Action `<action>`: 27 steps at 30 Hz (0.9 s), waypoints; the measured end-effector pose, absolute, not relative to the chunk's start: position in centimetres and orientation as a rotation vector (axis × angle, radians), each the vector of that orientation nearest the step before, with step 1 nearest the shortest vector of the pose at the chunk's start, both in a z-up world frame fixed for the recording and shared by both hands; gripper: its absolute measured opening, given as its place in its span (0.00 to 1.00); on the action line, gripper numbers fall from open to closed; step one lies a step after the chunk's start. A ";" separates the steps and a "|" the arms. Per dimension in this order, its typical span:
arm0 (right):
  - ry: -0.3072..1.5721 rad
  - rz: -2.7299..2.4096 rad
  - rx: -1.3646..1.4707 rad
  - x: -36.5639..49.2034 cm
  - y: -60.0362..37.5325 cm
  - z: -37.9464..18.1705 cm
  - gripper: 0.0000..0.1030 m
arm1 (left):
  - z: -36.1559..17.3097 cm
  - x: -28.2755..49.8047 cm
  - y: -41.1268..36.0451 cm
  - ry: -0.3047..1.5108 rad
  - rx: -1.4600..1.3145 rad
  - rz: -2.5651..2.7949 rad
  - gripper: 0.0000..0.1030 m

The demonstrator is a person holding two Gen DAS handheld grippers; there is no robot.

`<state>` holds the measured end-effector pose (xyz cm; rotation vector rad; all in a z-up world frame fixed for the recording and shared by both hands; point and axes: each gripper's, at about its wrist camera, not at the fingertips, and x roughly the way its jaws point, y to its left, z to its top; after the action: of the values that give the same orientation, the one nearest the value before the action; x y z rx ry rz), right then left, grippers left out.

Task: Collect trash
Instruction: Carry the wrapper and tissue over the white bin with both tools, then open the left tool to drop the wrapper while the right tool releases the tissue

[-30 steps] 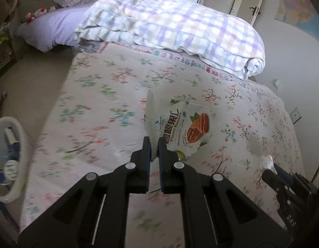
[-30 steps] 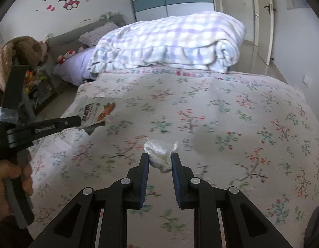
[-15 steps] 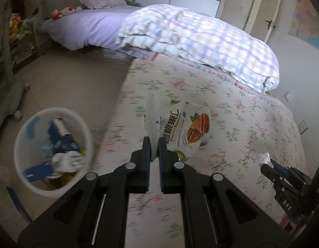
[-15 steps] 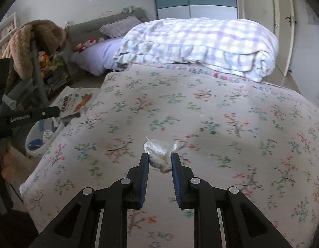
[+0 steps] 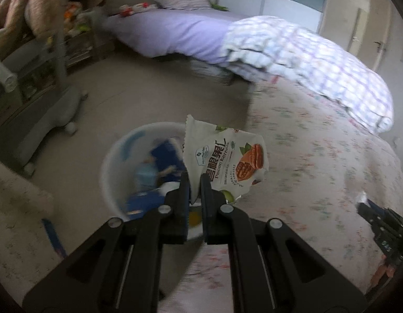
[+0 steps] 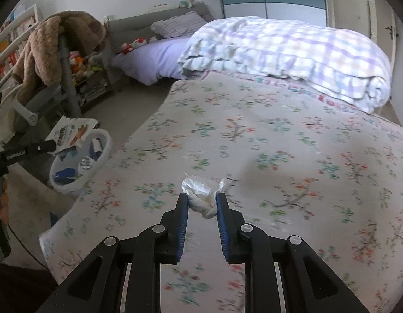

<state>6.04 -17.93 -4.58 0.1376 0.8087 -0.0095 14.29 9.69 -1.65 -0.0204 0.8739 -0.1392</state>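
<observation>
My left gripper [image 5: 194, 182] is shut on a white pecan snack wrapper [image 5: 225, 161] and holds it in the air above the right side of a white trash bin [image 5: 110, 167] on the floor beside the bed. The bin holds blue and white trash. In the right wrist view the wrapper [image 6: 71, 133] hangs over the bin [image 6: 102, 156] at the left. My right gripper [image 6: 201, 200] is shut on a crumpled white tissue [image 6: 200, 195] above the floral bedsheet [image 6: 279, 156].
A folded checked quilt [image 6: 292, 57] lies at the far end of the bed. A purple bed [image 5: 175, 28] stands behind. A grey wheeled chair draped with a brown blanket [image 6: 52, 44] and shelves stand left of the bin. The right gripper's tip shows at the left wrist view's right edge [image 5: 376, 219].
My left gripper has swung left off the bed with the wrapper, and the bin now sits under it. My right gripper has kept the tissue and shifted left toward the bed's edge.
</observation>
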 end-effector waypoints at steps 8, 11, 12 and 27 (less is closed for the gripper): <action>0.818 0.056 0.139 7.9 -14.5 -4.1 0.22 | -3.4 16.3 13.3 0.926 -0.046 -0.023 0.22; 0.828 0.110 0.187 9.1 -13.3 -3.8 0.22 | -3.4 16.2 14.4 0.942 -0.108 0.007 0.65; 0.831 0.124 0.198 9.4 -13.0 -3.7 0.22 | -3.2 16.1 14.7 0.941 -0.123 0.018 0.76; 0.947 0.356 0.313 20.1 -3.0 -4.2 0.22 | -2.6 14.6 18.3 1.014 -0.195 0.142 0.98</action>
<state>20.05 -3.00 -4.22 0.3128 0.9468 0.3562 14.61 18.29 -2.57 -0.1945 1.0135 0.1418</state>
